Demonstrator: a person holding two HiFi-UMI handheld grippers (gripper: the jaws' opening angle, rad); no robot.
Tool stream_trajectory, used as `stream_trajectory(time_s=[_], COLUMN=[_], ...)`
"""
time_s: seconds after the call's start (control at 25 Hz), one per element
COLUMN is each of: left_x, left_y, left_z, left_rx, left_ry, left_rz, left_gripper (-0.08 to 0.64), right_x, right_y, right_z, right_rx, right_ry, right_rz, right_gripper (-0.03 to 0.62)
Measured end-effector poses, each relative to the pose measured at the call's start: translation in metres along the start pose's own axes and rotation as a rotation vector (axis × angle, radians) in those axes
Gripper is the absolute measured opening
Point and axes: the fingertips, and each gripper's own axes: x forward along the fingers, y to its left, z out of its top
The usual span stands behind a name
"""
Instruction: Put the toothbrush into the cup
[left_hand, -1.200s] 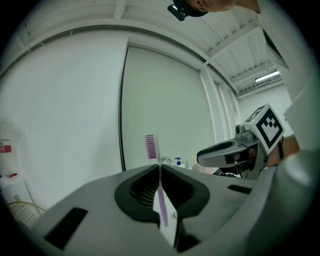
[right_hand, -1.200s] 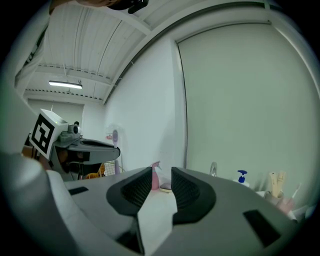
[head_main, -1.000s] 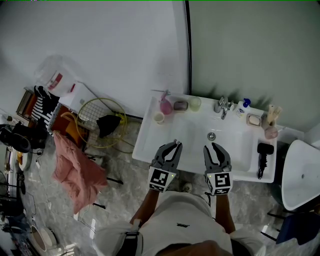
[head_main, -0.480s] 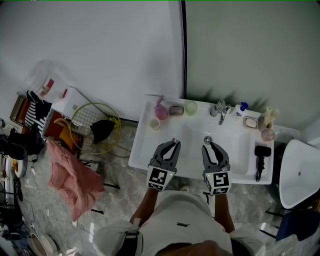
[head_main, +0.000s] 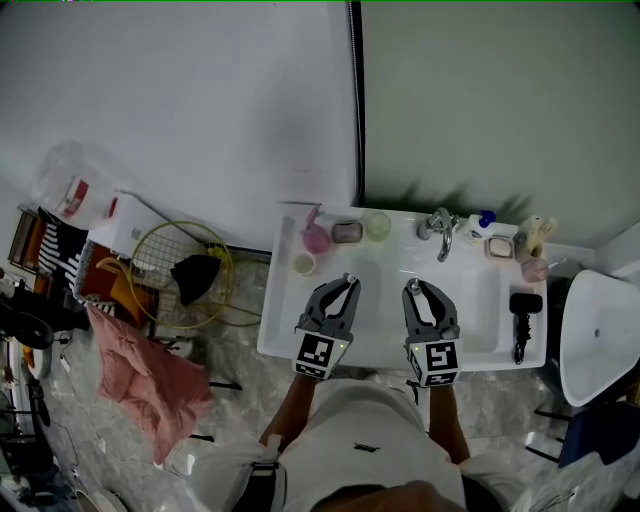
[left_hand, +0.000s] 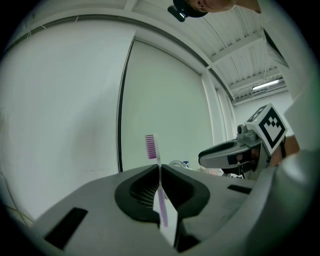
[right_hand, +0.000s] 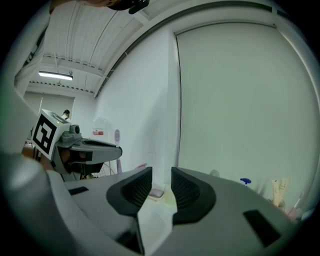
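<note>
Even, soft indoor light throughout, ceiling tube lights glowing; both gripper views bend into dark, rounded fisheye corners.

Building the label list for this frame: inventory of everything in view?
sink: 1, white, centre
pink cup: 1, pink, sink's back left
small cup: 1, white, before pink cup
box: 1, mauve, right of pink cup
tap: 1, chrome, sink's back
green cup: 1, pale green, left of tap
black tool: 1, black, sink's right rim
toilet: 1, white, far right
cloth: 1, pink, floor left
toothbrush: 1, purple, in left gripper
left gripper: 1, grey, shut on toothbrush
right gripper: 1, grey, open, empty
</note>
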Motion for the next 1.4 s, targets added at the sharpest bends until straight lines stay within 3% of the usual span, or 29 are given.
stream_trajectory(time_s=[0.96,1.4], left_x=[0.069,0.101], left_y=[0.074,0.082], left_z=[-0.025,-0.036], left_rx=[-0.083,-0.090], left_ry=[-0.005,0.005], left_rz=[-0.174,-0.146], left_gripper=[0.040,0.040], right_x=[0.091,0.110], right_y=[-0.002,-0.019], right_z=[0.000,-0.013], right_rx=[0.000,0.017], right_ry=[0.124,0.139], right_rz=[-0.129,-0.102], right_gripper=[0.130,0.130])
